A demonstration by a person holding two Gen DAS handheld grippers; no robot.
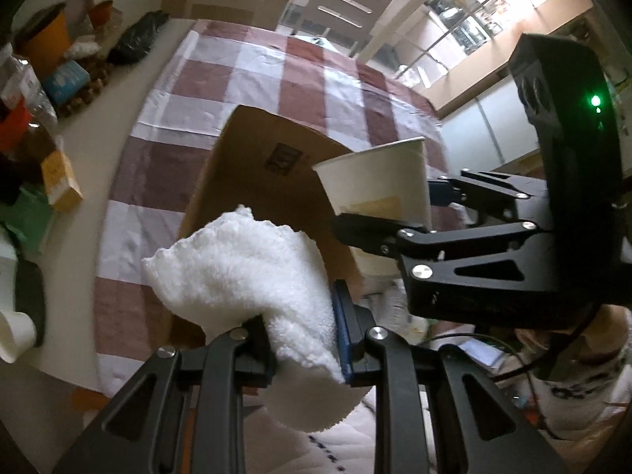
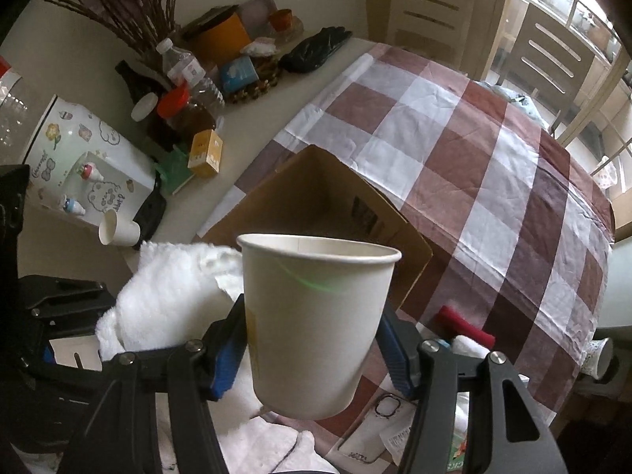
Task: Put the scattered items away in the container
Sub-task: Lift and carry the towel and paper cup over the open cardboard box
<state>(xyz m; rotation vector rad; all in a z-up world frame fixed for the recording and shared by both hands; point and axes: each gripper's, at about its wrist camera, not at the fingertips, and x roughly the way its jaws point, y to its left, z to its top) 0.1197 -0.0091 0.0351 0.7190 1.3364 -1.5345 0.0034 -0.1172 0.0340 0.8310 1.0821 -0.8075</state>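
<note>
Left wrist view: left gripper [image 1: 302, 339] clamps white towel [image 1: 241, 272] between 2 pads, above cardboard box [image 1: 260, 166]. Right gripper [image 2: 312, 349] grips paper cup [image 2: 316, 316] upright, seemingly over box's near edge.

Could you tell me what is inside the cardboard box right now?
The cardboard box shows only bare brown inner walls; its floor is hidden behind the paper cup and white towel.
</note>
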